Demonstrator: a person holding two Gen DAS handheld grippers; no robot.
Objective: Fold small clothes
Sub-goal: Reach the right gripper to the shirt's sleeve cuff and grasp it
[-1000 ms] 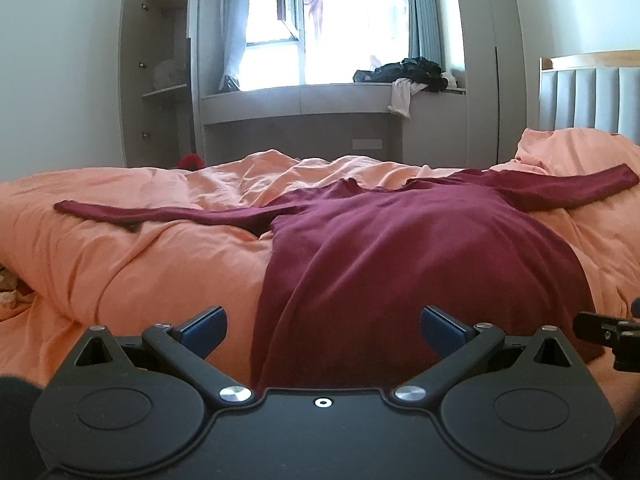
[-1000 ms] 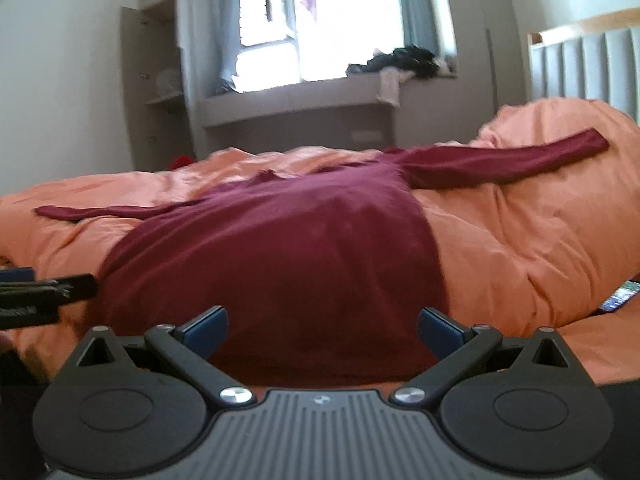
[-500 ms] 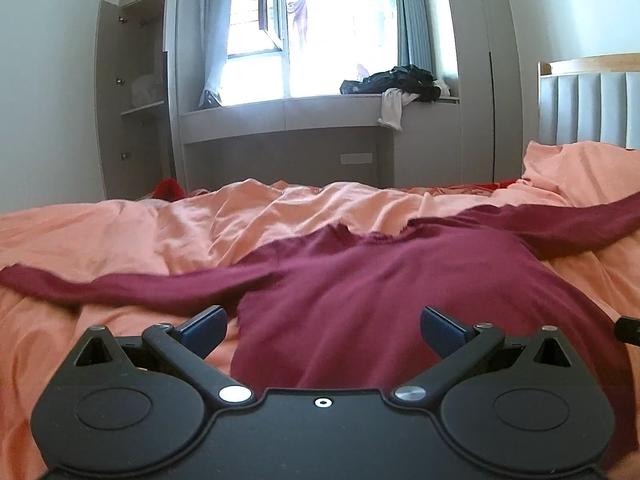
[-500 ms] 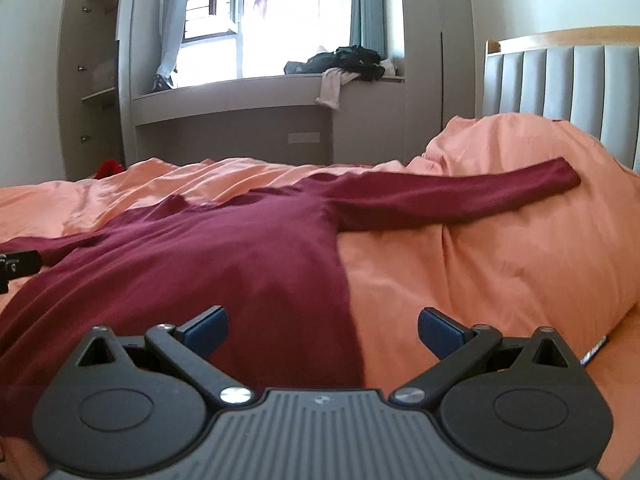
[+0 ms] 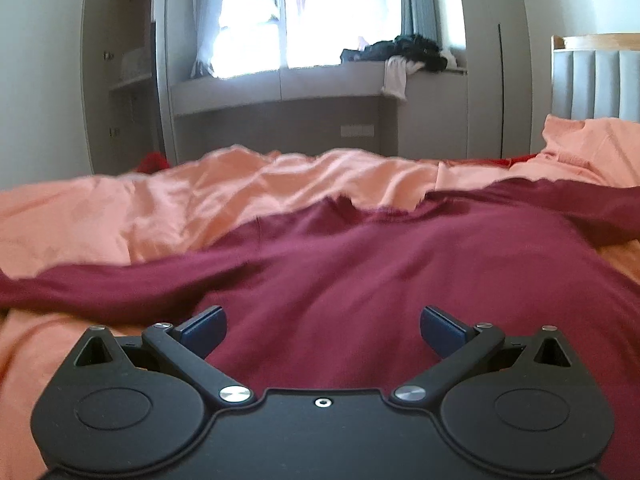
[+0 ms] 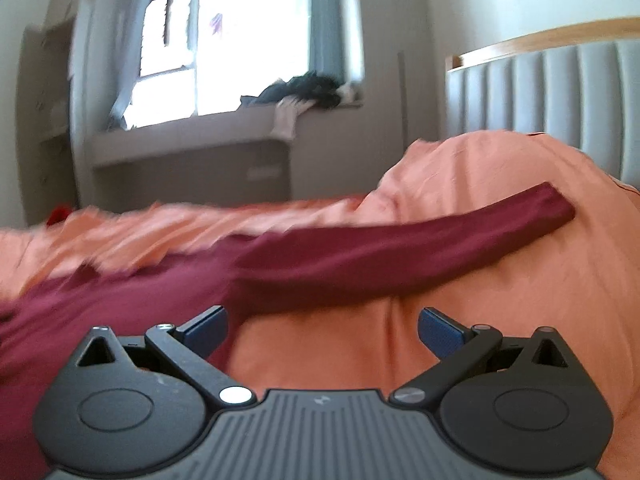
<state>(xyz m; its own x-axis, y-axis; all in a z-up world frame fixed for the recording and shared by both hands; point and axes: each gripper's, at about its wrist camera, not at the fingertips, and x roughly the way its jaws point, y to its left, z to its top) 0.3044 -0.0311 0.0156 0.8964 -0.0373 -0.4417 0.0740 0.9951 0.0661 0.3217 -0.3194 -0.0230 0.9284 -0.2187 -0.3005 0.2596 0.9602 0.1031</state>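
With the left gripper (image 5: 322, 330) and right gripper (image 6: 320, 330) both wide open and empty, we judge the soft, light dark-red long-sleeved knit top (image 5: 400, 280), spread flat on the orange duvet (image 5: 180, 200), best pinched at the sleeve cuff (image 6: 548, 208) at 2 o'clock.

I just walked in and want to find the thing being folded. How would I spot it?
Look at the big bed with the orange quilt and the grey padded headboard. Spread flat across the quilt lies a dark red long-sleeved top, one sleeve reaching toward the headboard. It is the only dark red garment laid out there.
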